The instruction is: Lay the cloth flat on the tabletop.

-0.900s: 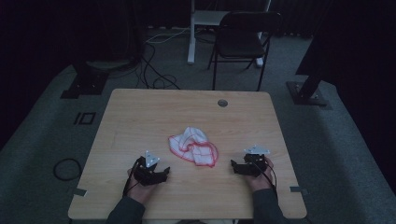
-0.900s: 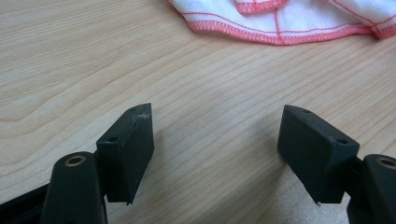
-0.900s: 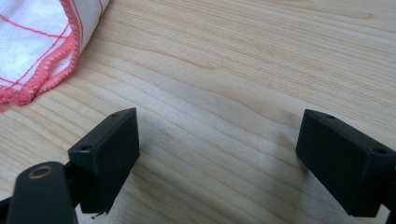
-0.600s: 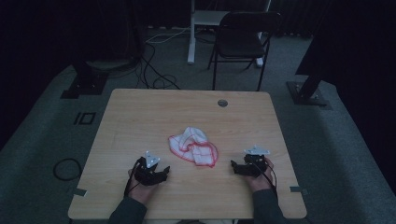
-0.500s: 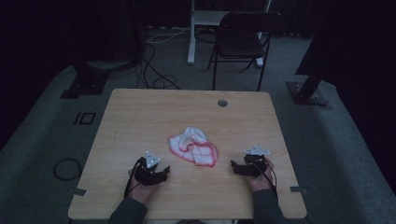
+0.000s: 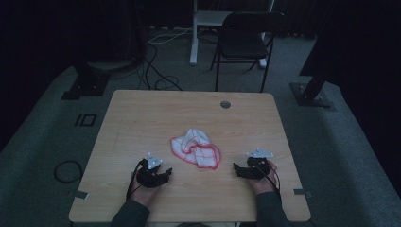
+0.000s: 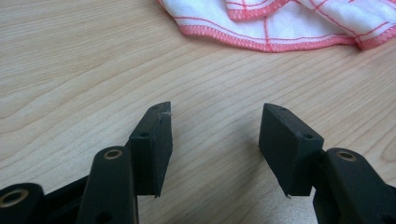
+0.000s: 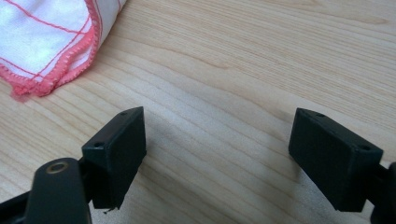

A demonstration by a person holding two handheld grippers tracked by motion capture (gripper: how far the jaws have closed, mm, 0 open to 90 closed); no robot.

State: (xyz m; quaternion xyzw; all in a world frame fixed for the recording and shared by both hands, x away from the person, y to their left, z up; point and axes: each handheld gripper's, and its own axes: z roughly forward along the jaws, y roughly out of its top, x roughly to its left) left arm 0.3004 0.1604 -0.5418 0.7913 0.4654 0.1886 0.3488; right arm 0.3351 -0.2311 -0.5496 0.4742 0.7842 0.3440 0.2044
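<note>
A crumpled white cloth with red grid lines and a red hem (image 6: 196,148) lies near the middle of the wooden table (image 6: 142,118). My left gripper (image 6: 166,174) rests on the table to the cloth's lower left, open, with bare wood between its jaws. In the left gripper view the cloth (image 7: 280,23) lies just beyond the open gripper (image 7: 215,140). My right gripper (image 6: 235,168) sits to the cloth's lower right, also open and holding nothing. In the right gripper view the cloth's corner (image 8: 51,42) is at the upper left, apart from the gripper (image 8: 217,149).
A round cable hole (image 6: 225,104) sits near the table's far edge. Beyond the table stand a dark folding chair (image 6: 246,42) and a white desk leg (image 6: 195,33). Cables (image 6: 161,71) lie on the grey carpet, and stand bases (image 6: 87,85) (image 6: 312,92) flank the table.
</note>
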